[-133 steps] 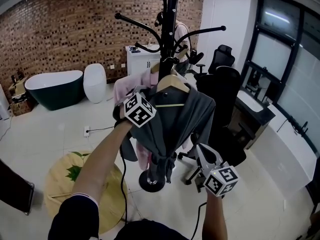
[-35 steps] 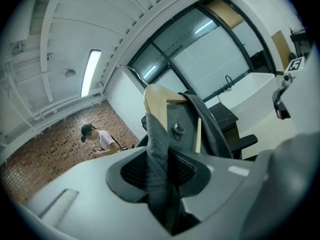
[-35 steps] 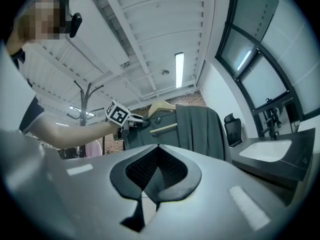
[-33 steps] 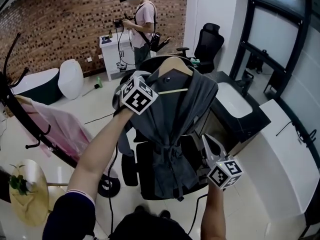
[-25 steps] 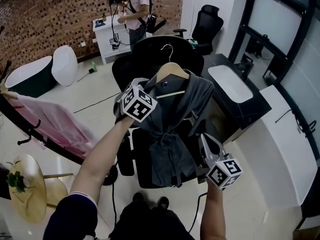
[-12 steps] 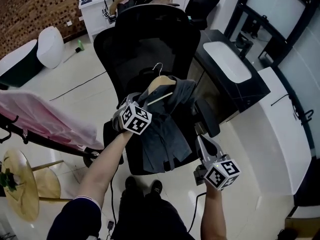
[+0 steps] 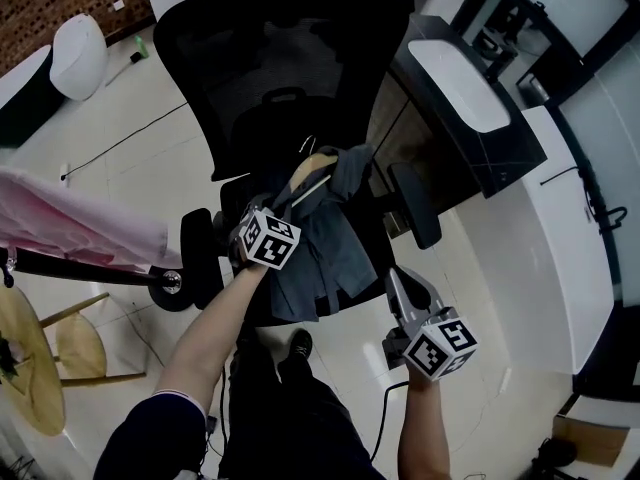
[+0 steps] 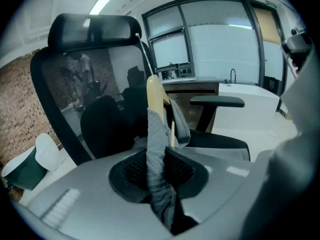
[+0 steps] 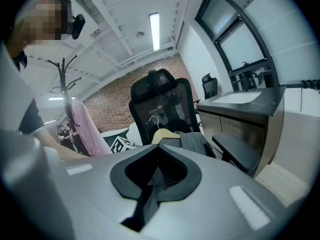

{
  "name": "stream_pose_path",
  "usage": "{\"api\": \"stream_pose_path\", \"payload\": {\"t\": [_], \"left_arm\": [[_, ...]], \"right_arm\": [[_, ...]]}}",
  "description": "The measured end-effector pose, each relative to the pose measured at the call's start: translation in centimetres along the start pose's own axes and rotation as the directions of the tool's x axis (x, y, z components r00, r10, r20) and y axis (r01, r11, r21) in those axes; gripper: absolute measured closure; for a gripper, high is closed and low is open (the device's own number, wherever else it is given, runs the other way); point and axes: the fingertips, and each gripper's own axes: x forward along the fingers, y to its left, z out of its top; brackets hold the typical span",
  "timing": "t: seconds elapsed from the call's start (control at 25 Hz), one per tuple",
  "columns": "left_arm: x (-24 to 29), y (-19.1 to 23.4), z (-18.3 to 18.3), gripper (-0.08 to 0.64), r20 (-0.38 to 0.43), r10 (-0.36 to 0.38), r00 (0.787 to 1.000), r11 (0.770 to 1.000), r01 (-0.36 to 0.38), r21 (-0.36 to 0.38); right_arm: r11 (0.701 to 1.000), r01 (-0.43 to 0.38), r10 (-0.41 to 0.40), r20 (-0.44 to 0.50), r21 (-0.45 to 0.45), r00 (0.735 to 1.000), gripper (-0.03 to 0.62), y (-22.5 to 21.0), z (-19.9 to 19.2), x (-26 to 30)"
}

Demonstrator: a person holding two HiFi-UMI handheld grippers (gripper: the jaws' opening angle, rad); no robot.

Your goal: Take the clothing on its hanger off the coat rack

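1. The left gripper [image 8: 159,183] is clamped on a fold of the grey quilted garment [image 7: 330,240]. Its jaws have just been closing, and the fabric is pinched between them.
2. In the left gripper view the cloth runs up out of the jaws to the pale wooden hanger with a wire hook [image 8: 155,101]. The hanger stands roughly upright just ahead of the gripper.
3. In the head view the garment is on its hanger and off the black metal coat rack [image 7: 88,268]. It is draped over the seat of the black mesh-backed office chair [image 7: 265,63]. The hanger's wooden shoulder sits at the top of the heap, close to the foot of the backrest.
4. The rack shows at the left edge of the head view, well apart from the chair. A pink garment [image 7: 75,230] hangs on it.
5. The right gripper [image 9: 151,184] has its jaws together with nothing between them. It is held in the air to the right of the chair seat, below the chair's right armrest [image 7: 415,203] in the head view, and it is clear of the garment.
6. In the right gripper view the hanger and the grey cloth lie ahead on the chair, with the left gripper's marker cube beside them.
7. A dark counter with a white inset basin [image 7: 458,83] stands beyond the chair to the right.
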Motion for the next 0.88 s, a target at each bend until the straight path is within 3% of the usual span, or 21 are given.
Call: {"api": "stream_pose_path", "payload": {"t": [0.36, 0.52, 0.64, 0.76, 0.8, 0.88], "left_arm": [[3.8, -2.6, -6.8, 0.477, -0.133, -0.049, 0.990, 0.997, 0.040, -0.064], [3.9, -2.4, -7.4, 0.317, -0.141, -0.018, 0.990, 0.999, 0.011, -0.046], [2.0, -2.1, -6.6, 0.302, -0.113, -0.014, 0.993, 0.997, 0.006, -0.074], [-1.8, -1.9, -3.3, 0.318, -0.015, -0.051, 0.999, 0.988, 0.048, -0.147], [-3.5, -1.9, -1.7, 0.336, 0.025, -0.074, 0.997, 0.983, 0.077, -0.164], [-7.2, -1.8, 1.5, 0.457, 0.098, -0.107, 0.989, 0.978, 0.122, -0.167]], "right_arm": [[0.999, 0.035, -0.033, -0.051, 0.033, 0.998, 0.591, -1.5, -3.4, -0.8], [0.999, 0.030, -0.028, -0.050, 0.037, 0.998, 0.591, -1.5, -3.6, -0.7], [0.999, 0.006, -0.005, -0.037, 0.036, 0.999, 0.591, -0.7, -2.8, -0.3], [0.999, -0.041, 0.041, -0.006, 0.015, 0.999, 0.591, 1.1, -0.5, 0.7], [0.998, -0.058, 0.058, 0.006, 0.003, 0.998, 0.591, 1.8, 0.4, 1.1], [0.996, -0.091, 0.092, 0.035, -0.018, 0.995, 0.591, 3.4, 2.4, 1.8]]}}
